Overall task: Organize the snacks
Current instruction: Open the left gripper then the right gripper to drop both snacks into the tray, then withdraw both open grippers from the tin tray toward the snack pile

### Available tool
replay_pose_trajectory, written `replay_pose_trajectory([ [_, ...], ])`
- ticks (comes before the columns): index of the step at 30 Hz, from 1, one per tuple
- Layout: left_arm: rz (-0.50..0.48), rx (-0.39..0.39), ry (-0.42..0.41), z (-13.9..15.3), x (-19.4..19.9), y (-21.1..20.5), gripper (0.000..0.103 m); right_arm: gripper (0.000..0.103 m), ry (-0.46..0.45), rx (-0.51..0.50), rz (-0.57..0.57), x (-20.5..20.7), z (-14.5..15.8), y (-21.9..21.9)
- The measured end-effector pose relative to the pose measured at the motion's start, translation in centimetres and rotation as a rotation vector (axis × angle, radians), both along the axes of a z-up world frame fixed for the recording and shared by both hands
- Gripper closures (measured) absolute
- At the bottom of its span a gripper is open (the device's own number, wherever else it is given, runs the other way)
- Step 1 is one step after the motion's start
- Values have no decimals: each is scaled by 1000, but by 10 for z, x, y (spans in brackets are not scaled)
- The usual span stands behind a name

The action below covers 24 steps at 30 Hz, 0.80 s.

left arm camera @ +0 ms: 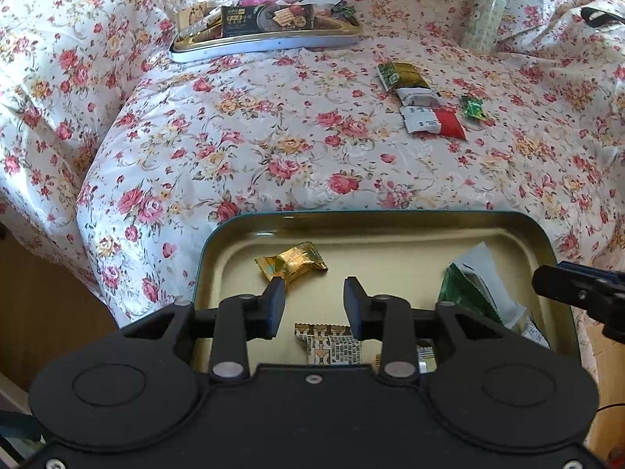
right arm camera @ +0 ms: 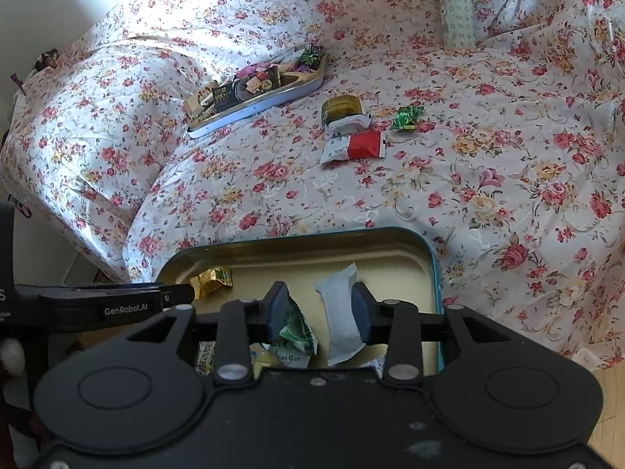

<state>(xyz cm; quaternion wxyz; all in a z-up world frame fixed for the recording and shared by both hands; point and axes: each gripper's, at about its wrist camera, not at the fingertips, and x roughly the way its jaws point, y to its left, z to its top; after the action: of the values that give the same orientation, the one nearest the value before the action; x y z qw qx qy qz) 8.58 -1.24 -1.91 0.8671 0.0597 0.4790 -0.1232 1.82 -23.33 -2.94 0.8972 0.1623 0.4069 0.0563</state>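
Both grippers over the near snack tin (left arm camera: 242, 230) on the floral cloth (left arm camera: 242, 148)

Left gripper (left arm camera: 313, 305) spread, empty, beside gold candy (left arm camera: 291, 264); right gripper (right arm camera: 318, 312) parted around a white packet (right arm camera: 341, 312), grip unclear; loose packets (right arm camera: 353, 133), far tray (right arm camera: 273, 93), bottle (right arm camera: 455, 11) beyond

Home bedroom — floral bedspread (left arm camera: 273, 148), wood floor (left arm camera: 47, 273).

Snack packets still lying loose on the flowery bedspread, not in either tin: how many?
4, clustered mid-bed: a gold-green packet, a white packet just below it, a red-and-white packet nearer the camera, and a green candy to their right. None seems hidden.
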Motion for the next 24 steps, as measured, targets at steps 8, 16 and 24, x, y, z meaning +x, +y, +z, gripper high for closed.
replay_pose_trajectory([
  [8, -69, 40, -56, -2, -10, -12, 49, 55, -1, -68, 38, 0, -3, 6],
  [16, -117, 38, -156, 6, -6, -15, 45, 53, -45, -128, 55, 11, 0, 2],
  [24, -160, 62, -312, 20, 15, -25, 42, 51, -141, -197, 26, 42, 7, -10],
])
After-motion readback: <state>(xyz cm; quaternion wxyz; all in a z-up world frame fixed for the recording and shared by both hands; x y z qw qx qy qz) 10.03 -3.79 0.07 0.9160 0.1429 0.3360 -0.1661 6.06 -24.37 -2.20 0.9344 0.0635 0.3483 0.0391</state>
